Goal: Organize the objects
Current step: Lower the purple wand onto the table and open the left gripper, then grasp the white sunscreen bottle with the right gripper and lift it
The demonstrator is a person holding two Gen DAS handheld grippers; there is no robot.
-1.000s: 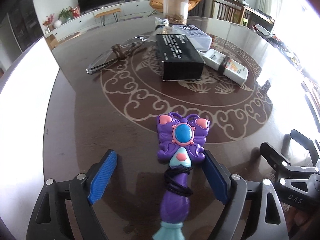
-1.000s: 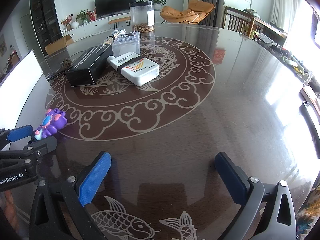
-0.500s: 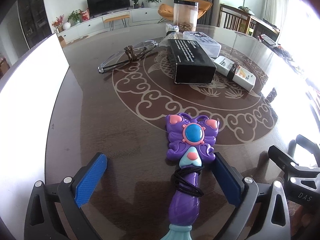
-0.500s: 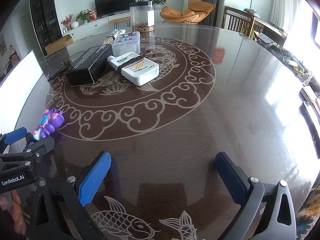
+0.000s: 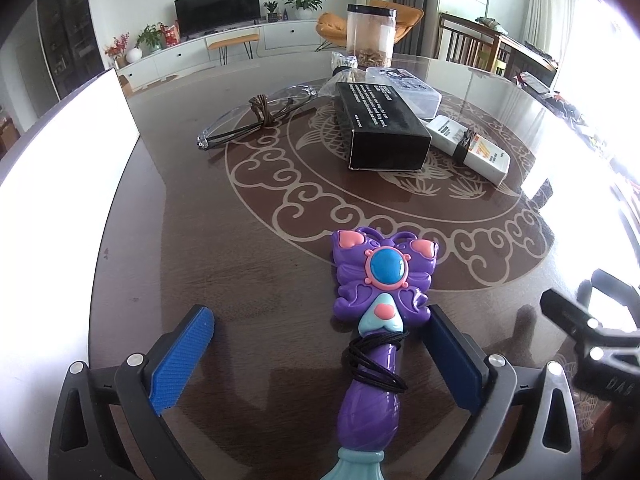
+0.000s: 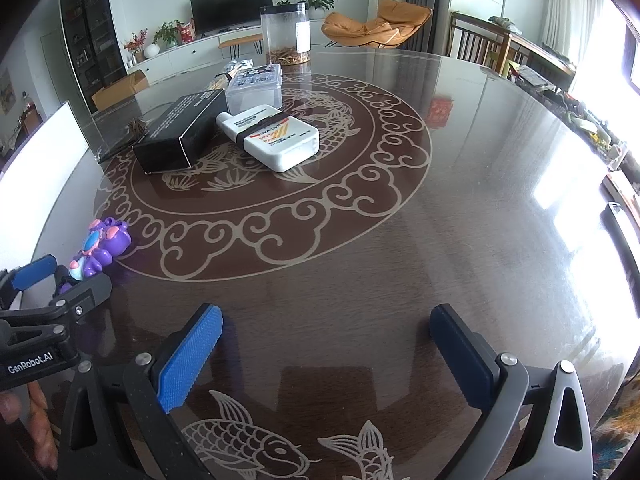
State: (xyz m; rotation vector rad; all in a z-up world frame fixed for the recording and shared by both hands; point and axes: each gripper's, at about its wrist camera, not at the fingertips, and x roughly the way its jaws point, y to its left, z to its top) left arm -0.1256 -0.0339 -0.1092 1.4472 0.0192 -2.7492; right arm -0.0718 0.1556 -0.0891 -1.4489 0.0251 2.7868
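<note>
A purple butterfly toy wand (image 5: 382, 280) with a black cord around its handle lies on the round dark table (image 5: 248, 264). My left gripper (image 5: 320, 344) is open, its fingers on either side of the wand's handle, the right finger close to it. The wand also shows in the right wrist view (image 6: 96, 246), with the left gripper (image 6: 56, 280) around it. My right gripper (image 6: 326, 344) is open and empty above the near table edge. Further back lie a black box (image 5: 380, 128), a white bottle (image 5: 470, 148), a clear plastic case (image 5: 404, 88) and glasses (image 5: 256, 114).
A clear jar (image 5: 370, 36) stands at the table's far side with a small packet (image 5: 344, 64) beside it. A white board (image 5: 60, 184) runs along the table's left edge. My right gripper (image 5: 592, 336) shows at the right of the left wrist view.
My left gripper has drawn back slightly and tilted up, and its jaws have widened a little around the wand's handle. The right gripper has not moved.
</note>
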